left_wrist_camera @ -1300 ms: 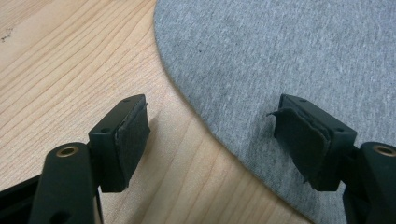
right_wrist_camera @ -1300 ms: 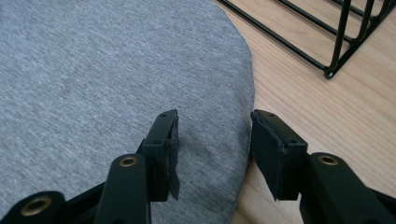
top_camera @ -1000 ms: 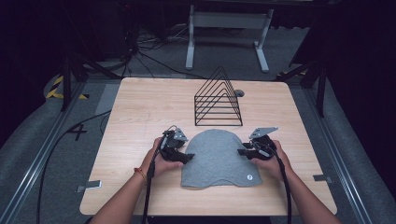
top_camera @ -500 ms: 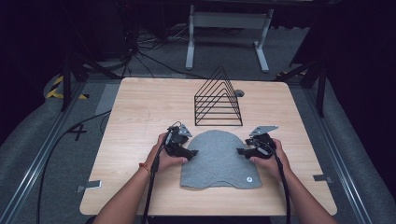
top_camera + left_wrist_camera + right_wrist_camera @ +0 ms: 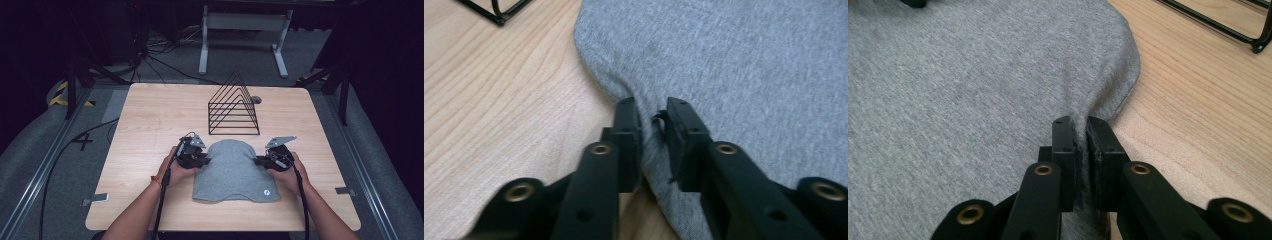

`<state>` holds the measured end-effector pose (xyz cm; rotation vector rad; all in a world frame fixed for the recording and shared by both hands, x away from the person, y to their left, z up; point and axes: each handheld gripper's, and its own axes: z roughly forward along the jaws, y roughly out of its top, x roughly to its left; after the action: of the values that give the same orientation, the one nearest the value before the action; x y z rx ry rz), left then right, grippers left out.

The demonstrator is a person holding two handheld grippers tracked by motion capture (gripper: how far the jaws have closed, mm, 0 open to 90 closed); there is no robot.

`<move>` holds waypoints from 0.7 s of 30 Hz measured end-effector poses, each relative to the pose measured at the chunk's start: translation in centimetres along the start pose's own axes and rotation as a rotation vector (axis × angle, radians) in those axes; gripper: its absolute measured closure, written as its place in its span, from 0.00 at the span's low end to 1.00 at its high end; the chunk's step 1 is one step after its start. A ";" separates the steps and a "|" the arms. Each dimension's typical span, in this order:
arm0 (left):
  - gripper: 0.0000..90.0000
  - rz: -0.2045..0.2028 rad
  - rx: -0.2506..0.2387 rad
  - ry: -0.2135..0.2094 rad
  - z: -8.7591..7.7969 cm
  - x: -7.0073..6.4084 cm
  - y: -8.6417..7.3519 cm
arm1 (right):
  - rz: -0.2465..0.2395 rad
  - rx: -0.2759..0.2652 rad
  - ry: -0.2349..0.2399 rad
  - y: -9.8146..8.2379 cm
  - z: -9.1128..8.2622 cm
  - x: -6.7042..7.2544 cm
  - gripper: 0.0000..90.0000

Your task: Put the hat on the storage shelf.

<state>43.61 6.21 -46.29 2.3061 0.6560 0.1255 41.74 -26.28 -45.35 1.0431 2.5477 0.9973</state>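
Note:
A grey knit hat (image 5: 232,170) lies flat on the wooden table (image 5: 150,125), with a small round tag near its front right corner. My left gripper (image 5: 200,159) pinches the hat's left edge; in the left gripper view its jaws have just been closing and now clamp a fold of the grey cloth (image 5: 724,60) at the gripper (image 5: 653,112). My right gripper (image 5: 260,161) grips the hat's right edge. Its jaws have just been closing too, and the right gripper (image 5: 1081,125) holds a ridge of the hat (image 5: 973,100) between its pads.
A black wire rack (image 5: 234,107) of triangular frames stands just behind the hat, its base corners showing as the rack (image 5: 494,10) and the rack (image 5: 1228,25) in the gripper views. A metal stand (image 5: 245,35) and cables lie on the floor beyond the table.
Both grippers have closed on the hat's side edges, bunching the cloth. The left hand shifted slightly toward the hat; the right hand stayed put.

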 end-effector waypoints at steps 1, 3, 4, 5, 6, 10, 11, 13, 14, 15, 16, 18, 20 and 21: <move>0.91 0.001 -0.003 0.000 0.0 -0.1 0.0 | 0.004 -0.001 0.002 0.0 -0.1 0.0 0.94; 0.93 0.017 0.003 0.011 -0.1 -0.3 0.1 | -0.001 -0.006 0.001 -0.1 -0.1 0.1 0.94; 0.94 0.030 -0.004 0.018 -0.2 -0.4 0.2 | -0.004 -0.010 0.002 -0.1 -0.2 0.1 0.94; 0.94 0.028 -0.020 0.014 -0.4 -0.6 0.3 | -0.003 -0.019 0.002 -0.1 -0.4 0.2 0.94; 0.94 0.031 -0.035 0.015 -0.8 -0.7 0.5 | -0.004 -0.033 0.004 0.0 -0.7 0.2 0.94; 0.95 0.077 -0.082 0.025 -2.3 -1.7 1.2 | -0.016 -0.090 0.011 0.4 -2.4 0.6 0.94; 0.95 0.084 -0.093 0.020 -2.6 -2.0 1.4 | -0.027 -0.107 0.011 0.6 -3.0 0.8 0.94; 0.95 0.093 -0.118 0.014 -3.4 -2.3 1.8 | -0.042 -0.133 0.006 0.9 -4.0 1.2 0.94; 0.95 0.107 -0.133 0.021 -4.0 -2.6 2.2 | -0.052 -0.154 0.006 1.2 -4.9 1.5 0.94; 0.95 0.107 -0.133 0.021 -4.0 -2.6 2.2 | -0.054 -0.170 0.005 1.3 -5.3 1.6 0.94; 0.95 0.119 -0.139 0.025 -4.3 -2.7 2.4 | -0.054 -0.170 0.005 1.3 -5.3 1.6 0.94; 0.95 0.132 -0.162 0.029 -5.1 -2.7 3.1 | -0.069 -0.202 -0.002 2.0 -6.5 1.8 0.95; 0.95 0.139 -0.182 0.035 -5.7 -2.8 3.7 | -0.081 -0.215 -0.011 2.4 -7.1 2.0 0.95; 0.95 0.145 -0.191 0.036 -5.9 -2.8 4.0 | -0.083 -0.223 -0.011 2.6 -7.4 2.0 0.95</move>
<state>41.23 6.04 -39.02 2.1686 0.4731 0.2862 38.53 -27.34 -37.98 0.8726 2.3811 1.2149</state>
